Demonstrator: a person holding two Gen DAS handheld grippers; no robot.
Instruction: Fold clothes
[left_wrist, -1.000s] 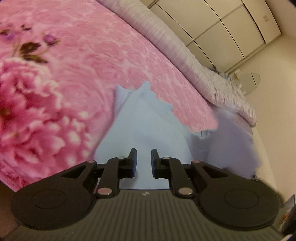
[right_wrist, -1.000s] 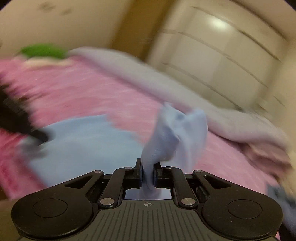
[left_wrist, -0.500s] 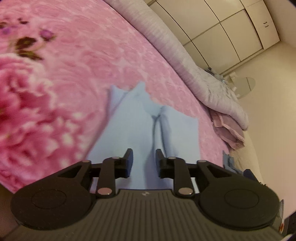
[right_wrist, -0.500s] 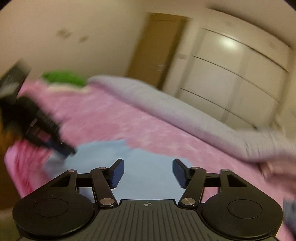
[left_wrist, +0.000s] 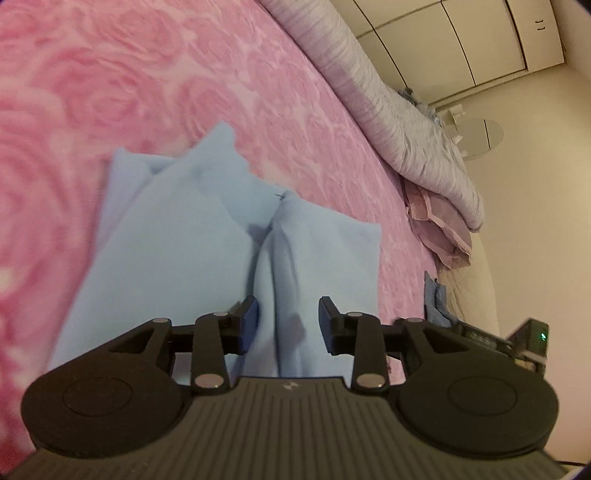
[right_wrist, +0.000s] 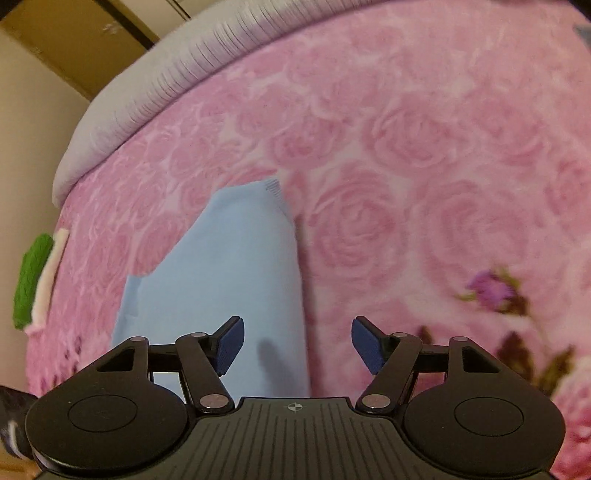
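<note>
A light blue garment (left_wrist: 177, 251) lies on the pink rose-patterned bedspread (left_wrist: 147, 74), with a raised crease running down its middle. My left gripper (left_wrist: 288, 321) hovers open just above the near end of that crease, nothing between its fingers. In the right wrist view the same blue garment (right_wrist: 229, 266) lies flat, its ribbed corner at the far end. My right gripper (right_wrist: 297, 341) stands wide open over the garment's right edge, holding nothing.
A grey striped duvet (left_wrist: 388, 110) is rolled along the far side of the bed, with pinkish folded cloth (left_wrist: 439, 229) beside it. White wardrobe doors (left_wrist: 461, 44) stand behind. A green and white item (right_wrist: 33, 280) lies at the bed's left edge.
My right gripper let go of the blue garment, opened wide and swung down over its edge. The dropped fold now lies on the garment. My left gripper opened wider.
</note>
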